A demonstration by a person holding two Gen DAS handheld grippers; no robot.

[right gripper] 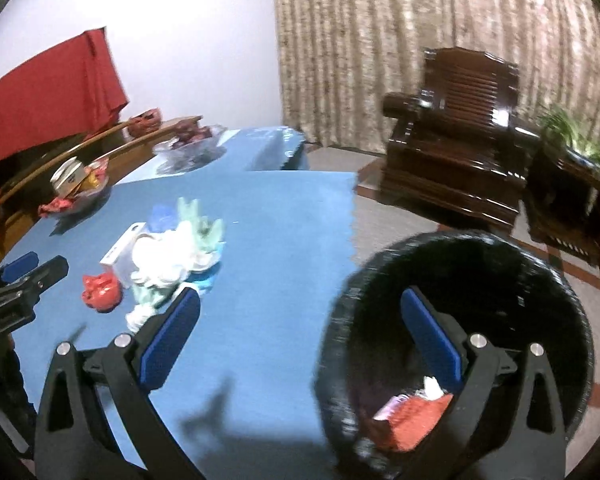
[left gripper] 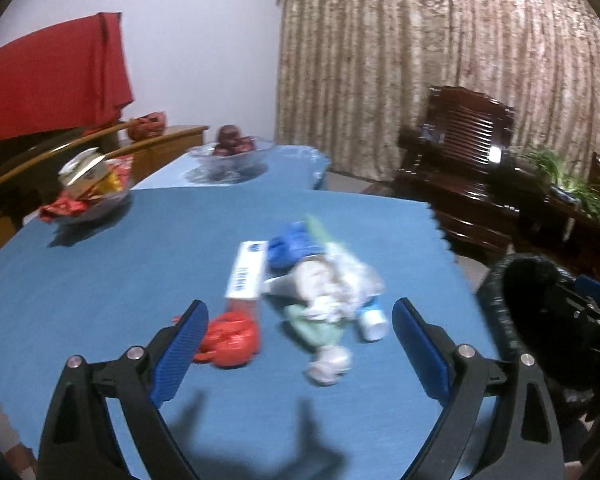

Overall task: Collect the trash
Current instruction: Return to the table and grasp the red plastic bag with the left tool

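Observation:
A heap of trash (left gripper: 324, 292) lies on the blue table (left gripper: 120, 280): a white box (left gripper: 246, 270), a blue crumpled piece (left gripper: 288, 246), white and green wrappers, a small white bottle (left gripper: 372, 322) and a red wrapper (left gripper: 232, 336). My left gripper (left gripper: 300, 312) hangs open just short of the heap, nothing between its pads. My right gripper (right gripper: 300, 296) is open and empty, with its right finger (right gripper: 428, 328) in front of the mouth of the black bin (right gripper: 380, 264). A red wrapper (right gripper: 412, 420) and white paper lie in the bin. The left gripper (right gripper: 40, 266) shows at the left edge of the right wrist view.
The bin (left gripper: 500, 300) stands off the table's right edge. A bowl of snacks (left gripper: 88, 196) and a glass bowl of red fruit (left gripper: 232, 152) sit at the table's far left. A dark wooden armchair (right gripper: 456, 152) and potted plants (right gripper: 580, 140) stand to the right, before a curtain.

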